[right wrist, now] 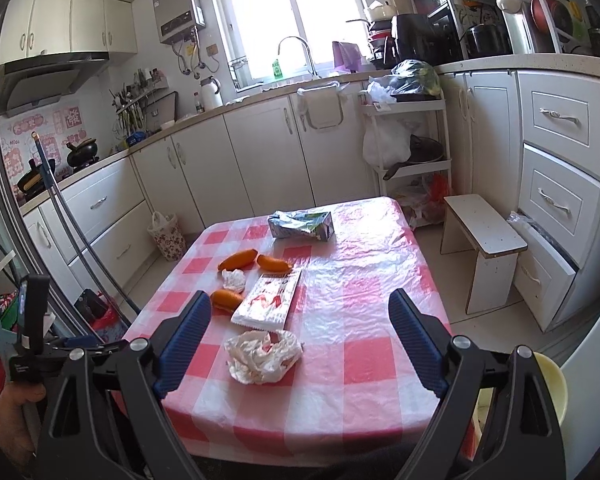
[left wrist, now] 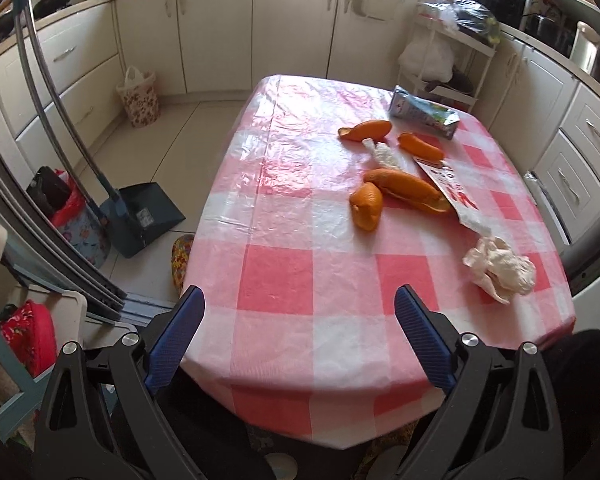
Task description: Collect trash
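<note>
Nearest my cameras, both grippers hang over the near edge of the checked surface point(left wrist: 300, 240), tilted down toward it. Taking the crumpled tissue point(right wrist: 262, 356) as my landmark, I go left to right.

My left gripper point(left wrist: 300, 300) is spread wide with nothing between its fingers; from it the tissue point(left wrist: 500, 274) lies ahead and off to the right, clear of the right finger. Far left of the tissue, on the floor, stand a dustpan point(left wrist: 144, 212) and a flowered bin point(left wrist: 138, 98).

Beyond the tissue and to its left lie four pieces of orange peel point(left wrist: 366, 206), with a small twisted scrap of paper point(left wrist: 382, 154) among them. Just beyond the tissue lies a flat red-and-white wrapper point(right wrist: 270, 300), its near end close to the tissue. Well beyond that, toward the far edge, lies a crushed carton point(right wrist: 302, 224).

My right gripper point(right wrist: 300, 312) is also spread wide and holds nothing; the tissue sits on the surface between its fingers, nearer the left one, touching neither. Right of the tissue, off the surface, stands a small stool point(right wrist: 484, 236).
</note>
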Demonstrator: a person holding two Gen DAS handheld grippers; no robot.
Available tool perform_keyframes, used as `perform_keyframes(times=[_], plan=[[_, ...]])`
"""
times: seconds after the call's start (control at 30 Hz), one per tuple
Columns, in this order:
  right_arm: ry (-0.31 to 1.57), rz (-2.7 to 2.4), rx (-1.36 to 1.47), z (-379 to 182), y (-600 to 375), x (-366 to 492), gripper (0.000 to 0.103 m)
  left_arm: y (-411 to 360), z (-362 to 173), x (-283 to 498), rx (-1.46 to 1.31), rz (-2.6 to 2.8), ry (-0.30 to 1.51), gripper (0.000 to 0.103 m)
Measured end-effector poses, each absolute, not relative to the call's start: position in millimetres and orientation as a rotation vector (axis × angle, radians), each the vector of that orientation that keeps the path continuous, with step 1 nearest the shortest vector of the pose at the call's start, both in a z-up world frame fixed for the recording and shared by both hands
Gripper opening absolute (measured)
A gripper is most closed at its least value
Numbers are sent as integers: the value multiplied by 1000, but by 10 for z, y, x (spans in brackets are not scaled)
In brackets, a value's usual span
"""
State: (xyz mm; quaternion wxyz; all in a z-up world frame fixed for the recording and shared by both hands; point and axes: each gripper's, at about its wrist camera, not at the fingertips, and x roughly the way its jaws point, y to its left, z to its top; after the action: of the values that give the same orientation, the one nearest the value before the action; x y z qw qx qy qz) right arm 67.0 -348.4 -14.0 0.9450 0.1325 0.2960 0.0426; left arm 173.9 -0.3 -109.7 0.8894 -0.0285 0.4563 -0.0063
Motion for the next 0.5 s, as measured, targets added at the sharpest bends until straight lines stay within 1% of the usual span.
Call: perform_keyframes(times=[0.37, 0.5], plan=[[603, 94, 345, -246, -3655, 729, 87, -277, -1598, 2573, 6, -58, 1047, 92], [605, 89, 373, -264, -3718, 732, 87, -453, -1670, 2827, 82, -85, 1037, 94]])
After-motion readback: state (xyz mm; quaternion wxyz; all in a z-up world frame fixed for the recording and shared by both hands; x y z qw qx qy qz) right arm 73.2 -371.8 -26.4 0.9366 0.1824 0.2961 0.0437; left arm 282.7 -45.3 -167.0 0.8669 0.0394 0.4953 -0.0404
